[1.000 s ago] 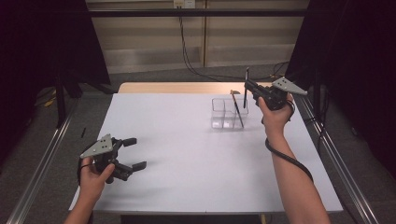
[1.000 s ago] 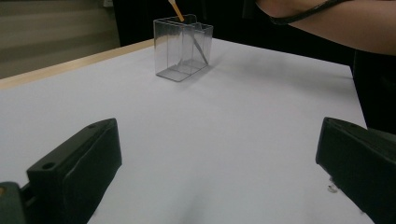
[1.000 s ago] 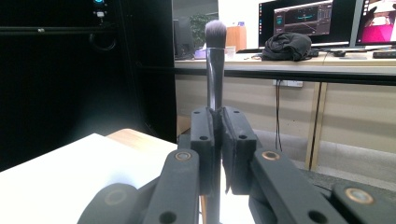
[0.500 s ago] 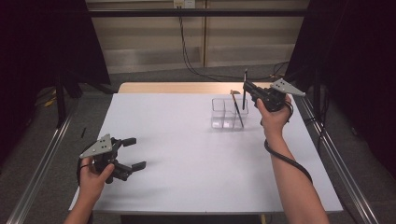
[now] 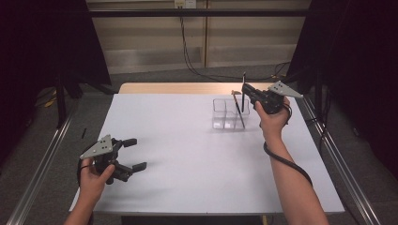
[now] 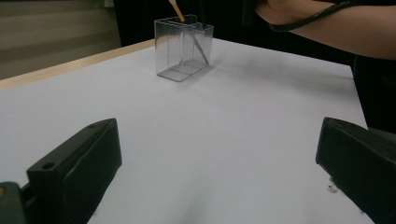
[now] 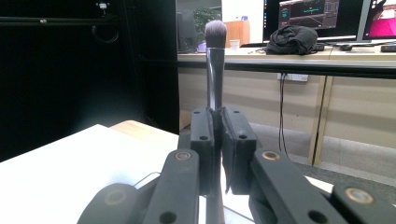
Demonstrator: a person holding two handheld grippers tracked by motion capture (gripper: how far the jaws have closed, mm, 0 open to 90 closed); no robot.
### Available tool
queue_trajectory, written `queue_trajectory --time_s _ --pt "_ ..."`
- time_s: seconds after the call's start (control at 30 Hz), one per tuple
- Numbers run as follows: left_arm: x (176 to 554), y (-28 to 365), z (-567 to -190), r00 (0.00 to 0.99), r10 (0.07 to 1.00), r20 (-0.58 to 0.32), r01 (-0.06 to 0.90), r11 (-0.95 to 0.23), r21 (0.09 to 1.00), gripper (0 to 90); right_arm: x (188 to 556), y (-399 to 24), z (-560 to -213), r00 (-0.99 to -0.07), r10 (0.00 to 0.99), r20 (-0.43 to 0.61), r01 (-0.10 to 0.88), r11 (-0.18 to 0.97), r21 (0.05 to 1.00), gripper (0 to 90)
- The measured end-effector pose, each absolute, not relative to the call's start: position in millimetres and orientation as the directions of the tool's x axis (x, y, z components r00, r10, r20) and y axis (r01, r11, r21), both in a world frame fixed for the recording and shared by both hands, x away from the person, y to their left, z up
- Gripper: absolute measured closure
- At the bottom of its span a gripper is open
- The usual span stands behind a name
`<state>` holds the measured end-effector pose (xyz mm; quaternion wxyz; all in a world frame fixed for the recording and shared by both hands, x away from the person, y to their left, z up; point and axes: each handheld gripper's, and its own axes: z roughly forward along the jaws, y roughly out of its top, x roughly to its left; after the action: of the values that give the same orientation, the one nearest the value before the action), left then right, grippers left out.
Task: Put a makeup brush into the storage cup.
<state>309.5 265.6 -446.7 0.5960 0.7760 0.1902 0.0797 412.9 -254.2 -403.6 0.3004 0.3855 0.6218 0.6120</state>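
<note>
A clear plastic organiser (image 5: 224, 115) with compartments stands on the white table (image 5: 187, 154) at the far right. A dark stick (image 5: 240, 113) leans inside it, beside a wooden-handled tool (image 5: 235, 94). My right gripper (image 5: 246, 92) hovers just above the organiser's right end. It is shut on a black makeup brush (image 5: 244, 79), held upright with the bristles on top. In the right gripper view the brush (image 7: 215, 60) rises from the shut right gripper (image 7: 218, 140). My left gripper (image 5: 133, 154) rests open at the near left. In the left gripper view the organiser (image 6: 183, 46) stands far beyond my open left gripper (image 6: 219, 140).
Metal rails (image 5: 37, 164) run along both sides of the table, and a wooden strip (image 5: 178, 87) edges its far side. The person's right forearm (image 5: 291, 183) and the gripper's cable cross the table's right part. Black curtains hang left and right.
The right gripper with the brush has edged very slightly left, toward the organiser. The left gripper has kept still.
</note>
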Motion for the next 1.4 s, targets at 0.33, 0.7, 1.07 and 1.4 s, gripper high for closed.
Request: queue_trajectory --time_s 0.33,0.7,1.07,1.4 --pt "309 266 -447 0.914 0.394 -0.102 0.201 -0.217 0.955 0.1 412 -252 -409 -0.527 0.844 0.1 0.12 -0.042 0.992 84.6" --pt "309 266 -447 0.914 0.391 -0.103 0.201 -0.217 0.955 0.1 410 -256 -417 -0.522 0.845 0.111 0.13 -0.05 0.99 84.6" --pt "309 267 -446 0.914 0.393 -0.103 0.199 -0.213 0.956 0.1 407 -251 -419 -0.531 0.84 0.109 0.139 -0.041 0.989 84.5" --pt "309 266 -446 0.913 0.393 -0.105 0.201 -0.212 0.956 0.1 405 -253 -425 -0.533 0.838 0.119 0.151 -0.044 0.988 84.5"
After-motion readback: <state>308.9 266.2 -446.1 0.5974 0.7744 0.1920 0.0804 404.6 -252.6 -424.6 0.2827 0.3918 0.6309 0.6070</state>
